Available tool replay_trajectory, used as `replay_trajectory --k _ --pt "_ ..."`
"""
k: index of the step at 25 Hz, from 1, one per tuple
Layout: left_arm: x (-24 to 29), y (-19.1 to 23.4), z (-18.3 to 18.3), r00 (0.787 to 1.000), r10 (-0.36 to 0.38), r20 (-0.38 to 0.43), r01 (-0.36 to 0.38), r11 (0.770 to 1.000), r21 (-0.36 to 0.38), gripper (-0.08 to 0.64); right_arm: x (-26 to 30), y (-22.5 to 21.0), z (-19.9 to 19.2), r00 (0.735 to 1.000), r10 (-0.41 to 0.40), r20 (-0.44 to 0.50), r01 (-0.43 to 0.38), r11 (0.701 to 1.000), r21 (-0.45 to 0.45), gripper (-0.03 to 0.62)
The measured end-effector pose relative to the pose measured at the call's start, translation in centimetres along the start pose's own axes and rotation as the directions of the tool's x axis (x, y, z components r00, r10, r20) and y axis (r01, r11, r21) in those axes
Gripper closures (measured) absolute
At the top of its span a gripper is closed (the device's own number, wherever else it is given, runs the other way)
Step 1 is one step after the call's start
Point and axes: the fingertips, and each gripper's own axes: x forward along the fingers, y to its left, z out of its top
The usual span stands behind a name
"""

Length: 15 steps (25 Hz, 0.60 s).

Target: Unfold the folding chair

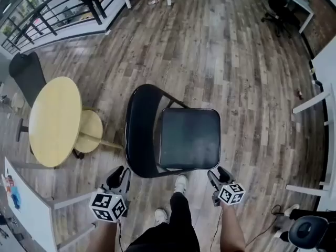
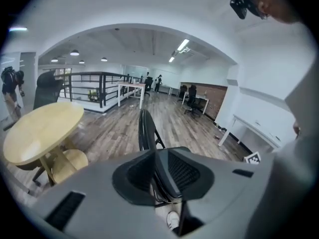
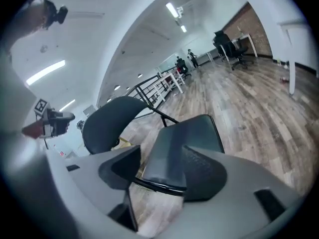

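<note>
The black folding chair stands opened out in the head view, its padded seat point(image 1: 189, 138) lying flat and its rounded backrest point(image 1: 139, 130) to the left of it. My left gripper point(image 1: 119, 175) hovers just short of the backrest's near edge, jaws a little apart and empty. My right gripper point(image 1: 216, 173) hangs by the seat's near right corner, jaws apart with nothing gripped. Edge-on in the left gripper view, the backrest point(image 2: 144, 131) rises beyond the left gripper point(image 2: 157, 176). In the right gripper view the seat point(image 3: 184, 138) and backrest point(image 3: 107, 121) lie past the right gripper point(image 3: 159, 178).
A round yellow table point(image 1: 55, 119) and a yellow stool point(image 1: 89, 130) stand close to the chair's left. A dark chair point(image 1: 29, 72) is behind them. White desk frames point(image 1: 315, 101) line the right side, and a railing point(image 1: 63, 9) runs at the far left. My shoes point(image 1: 180, 182) are under the seat's near edge.
</note>
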Motion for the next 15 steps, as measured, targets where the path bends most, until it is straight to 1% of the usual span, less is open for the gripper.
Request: replay_trajectory --k 1,2,3,5,7,8,11,13,15 --pt "-1.9 -0.6 0.3 1.0 -0.011 0.022 0.011 1.0 0.002 0.512 -1.7 3.5 0.6 1.0 -0.001 0.025 0.002 0.999 -0.041 0.354" --pt "-3.6 -1.2 0.6 0.999 -0.031 0.044 0.031 0.999 -0.003 0.547 -3.3 7.0 1.7 0.998 0.003 0.065 0.002 0.997 -0.077 0.451" --pt "-5.1 -2.0 0.8 0.996 -0.061 0.069 0.062 0.998 -0.009 0.554 -4.8 10.2 3.0 0.994 0.01 0.112 0.003 0.994 -0.111 0.552" --pt "-7.9 -3.4 1.2 0.985 -0.118 0.122 0.119 0.993 -0.003 0.555 -8.1 16.0 5.2 0.981 0.018 0.194 0.018 0.983 -0.184 0.575" --pt "-11.3 -4.7 0.9 0.974 -0.148 0.172 0.146 0.989 0.023 0.555 -11.7 20.9 6.0 0.966 0.008 0.257 0.059 0.966 -0.252 0.577" --pt "-13.1 -5.2 0.5 0.968 -0.155 0.196 0.152 0.988 0.032 0.555 -13.6 23.0 6.0 0.96 -0.004 0.281 0.089 0.953 -0.289 0.577" --pt "-17.9 -5.8 -0.9 0.952 -0.154 0.265 0.15 0.988 0.035 0.555 -18.5 28.3 5.6 0.939 -0.04 0.341 0.181 0.901 -0.393 0.577" --pt "-20.7 -5.8 -2.1 0.947 -0.144 0.287 0.145 0.989 0.018 0.555 -21.0 31.2 5.2 0.928 -0.054 0.369 0.221 0.876 -0.428 0.577" --pt "-23.3 -6.3 -3.5 0.945 -0.153 0.288 0.158 0.987 0.006 0.555 -23.3 33.4 4.5 0.917 -0.076 0.391 0.259 0.86 -0.439 0.577"
